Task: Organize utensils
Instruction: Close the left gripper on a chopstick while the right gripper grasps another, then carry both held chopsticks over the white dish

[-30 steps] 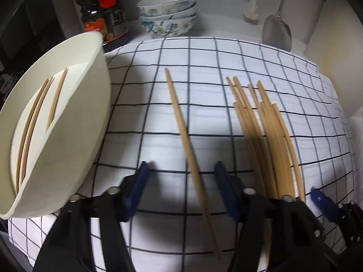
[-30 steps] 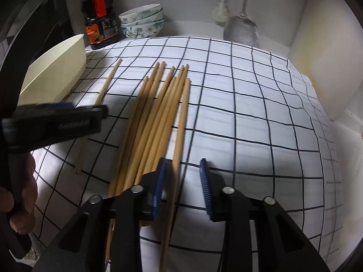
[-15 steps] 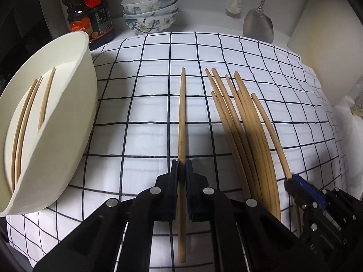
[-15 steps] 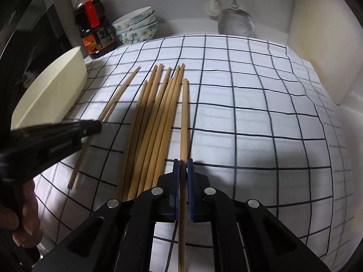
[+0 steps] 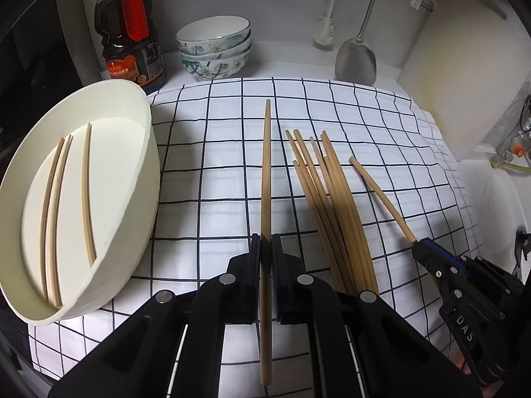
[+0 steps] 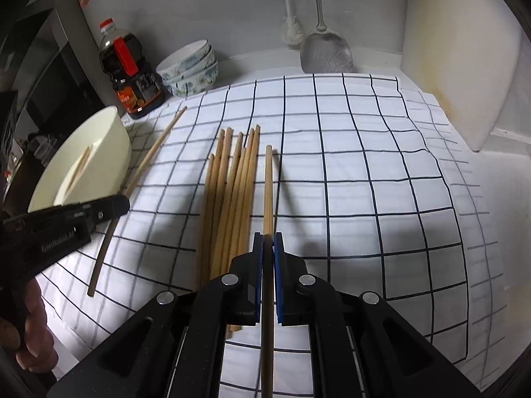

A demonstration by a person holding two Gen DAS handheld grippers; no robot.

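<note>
My left gripper [image 5: 265, 243] is shut on one wooden chopstick [image 5: 266, 172], held a little above the checked cloth [image 5: 212, 172]. My right gripper [image 6: 267, 242] is shut on another chopstick [image 6: 268, 185], also raised off the cloth. A bundle of several chopsticks [image 5: 327, 199] [image 6: 232, 192] lies on the cloth between the two held ones. To the left stands a cream oval tray [image 5: 146, 152] [image 6: 116, 139] with three chopsticks [image 5: 56, 205] inside. In the left wrist view the right gripper [image 5: 419, 243] shows at the right edge with its chopstick.
At the back stand a dark sauce bottle [image 5: 131, 39], stacked floral bowls [image 5: 215, 49], a hanging metal spatula [image 5: 356, 56] and a white brush [image 5: 323, 33]. A white board [image 5: 458, 76] leans at the right. A person's hand [image 6: 30, 328] holds the left gripper's handle.
Both grippers went from open around a chopstick to shut on it, then rose, lifting each chopstick off the cloth. The right chopstick separated from the bundle.
</note>
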